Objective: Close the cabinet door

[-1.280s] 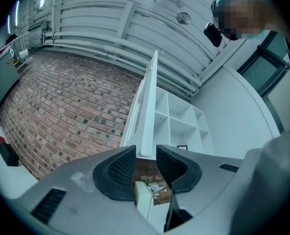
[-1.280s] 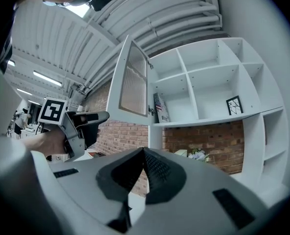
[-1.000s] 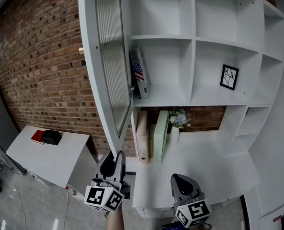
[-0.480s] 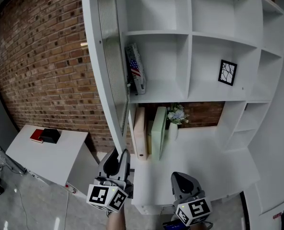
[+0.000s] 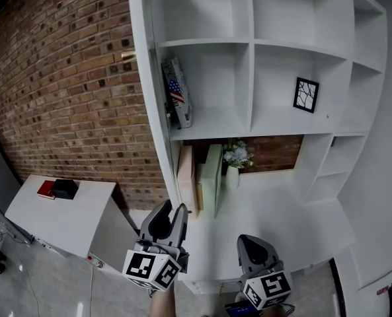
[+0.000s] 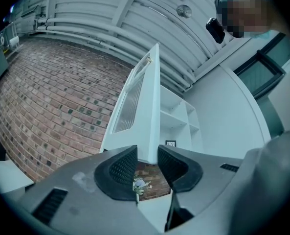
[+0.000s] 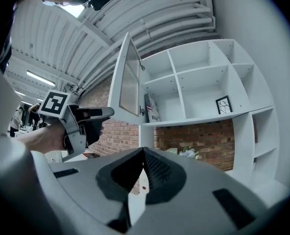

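The white cabinet door (image 5: 148, 78) stands open and shows edge-on in the head view. Its ribbed glass panel (image 6: 127, 102) shows in the left gripper view. My left gripper (image 5: 171, 211) is open just below the door's bottom corner. In its own view the door's lower edge (image 6: 148, 151) lines up with the gap between the jaws, and I cannot tell whether they touch it. The right gripper view shows the left gripper (image 7: 108, 113) beside the door (image 7: 125, 80). My right gripper (image 5: 250, 241) is shut and holds nothing, low in front of the desk.
The open shelves (image 5: 252, 41) hold a flag-printed book (image 5: 177, 98) and a small framed picture (image 5: 306, 95). Binders (image 5: 205, 174) and flowers (image 5: 235, 154) stand on the white desk (image 5: 275, 210). A brick wall (image 5: 63, 78) and a side table (image 5: 50, 216) lie left.
The door's glass face showed in the head view; now only its edge does. The left gripper has risen and moved right, closer under the door's bottom corner.
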A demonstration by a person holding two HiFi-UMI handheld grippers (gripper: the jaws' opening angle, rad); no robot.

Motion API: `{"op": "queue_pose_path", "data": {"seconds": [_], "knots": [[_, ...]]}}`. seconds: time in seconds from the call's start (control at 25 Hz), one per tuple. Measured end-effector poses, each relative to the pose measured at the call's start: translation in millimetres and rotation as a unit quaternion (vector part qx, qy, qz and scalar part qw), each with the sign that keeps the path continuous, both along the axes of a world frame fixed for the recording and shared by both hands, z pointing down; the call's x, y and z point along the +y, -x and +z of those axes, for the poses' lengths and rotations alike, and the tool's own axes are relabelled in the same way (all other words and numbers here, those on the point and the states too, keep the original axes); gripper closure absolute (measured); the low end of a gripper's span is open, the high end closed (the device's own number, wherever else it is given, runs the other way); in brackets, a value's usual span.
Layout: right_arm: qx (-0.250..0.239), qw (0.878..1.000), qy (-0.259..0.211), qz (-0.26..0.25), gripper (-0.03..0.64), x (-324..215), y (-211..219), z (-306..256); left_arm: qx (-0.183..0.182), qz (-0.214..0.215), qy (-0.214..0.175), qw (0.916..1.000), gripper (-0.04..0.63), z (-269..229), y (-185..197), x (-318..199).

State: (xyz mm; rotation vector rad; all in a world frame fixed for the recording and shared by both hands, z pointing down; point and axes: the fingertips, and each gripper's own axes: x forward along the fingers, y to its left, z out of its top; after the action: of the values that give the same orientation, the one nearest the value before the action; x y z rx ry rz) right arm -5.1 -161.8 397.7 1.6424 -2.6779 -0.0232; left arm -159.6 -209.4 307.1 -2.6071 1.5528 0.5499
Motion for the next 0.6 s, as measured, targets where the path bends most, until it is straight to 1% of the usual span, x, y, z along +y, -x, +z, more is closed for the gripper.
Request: {"op": "queue_pose_path", "data": {"seconds": [0.32,0.6], "knots": [[0.002,0.999,0.013,0.029,0.617,-2,-17,5,-0.016,0.023,-0.002,0.9996,0.466,0,-18,-2],[-0.001,0.999,0.011,0.039,0.617,-7,-22,4,-0.039,0.039,0.001,0.9985,0.463,2,-32,-7]]}}
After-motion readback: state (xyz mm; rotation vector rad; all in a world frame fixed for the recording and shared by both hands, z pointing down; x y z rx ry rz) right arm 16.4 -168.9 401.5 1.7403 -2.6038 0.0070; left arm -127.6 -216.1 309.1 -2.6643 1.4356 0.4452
